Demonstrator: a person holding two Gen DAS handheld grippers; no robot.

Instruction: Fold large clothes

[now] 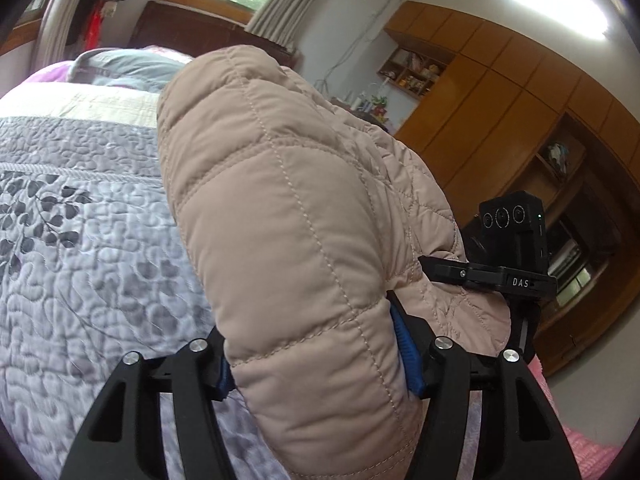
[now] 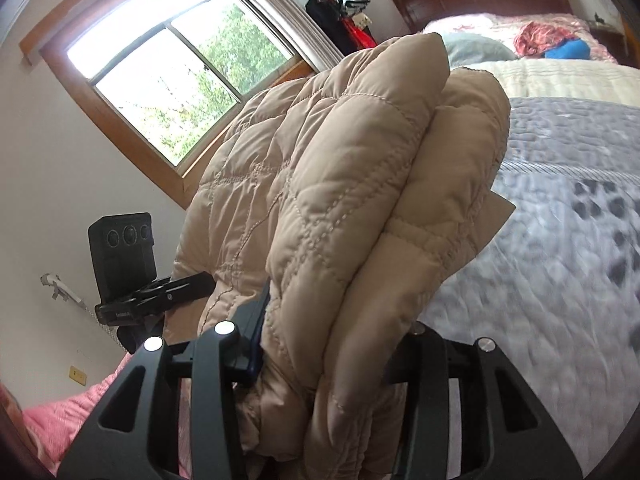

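Clearly both tongs are closed on the same garment: the left tongs (image 1: 320, 356) pinch a thick bundle of the beige quilted jacket (image 1: 288, 200) between their blue pads (image 1: 408, 356), and the right tongs (image 2: 320, 360) clamp several stacked layers of it, so that it bulges up in front of each camera. The jacket hangs in the air between the two, lifted above the bed (image 1: 80, 240) with its grey quilted bedspread (image 2: 560, 280).

Judging by the puffed, stitched panels, the jacket is soft and springy, probably light for its bulk, with a smooth shell that may slide within a grip. A padded fold like this wants to spring open, so each hold should bite deep across all the layers at a stitched seam or folded edge, not at a single outer skin. In the right wrist view a loose flap (image 2: 496, 216) sticks out on the side toward the bed, and it could slip free when the bundle is laid down. How the jacket's lower part hangs is hidden.
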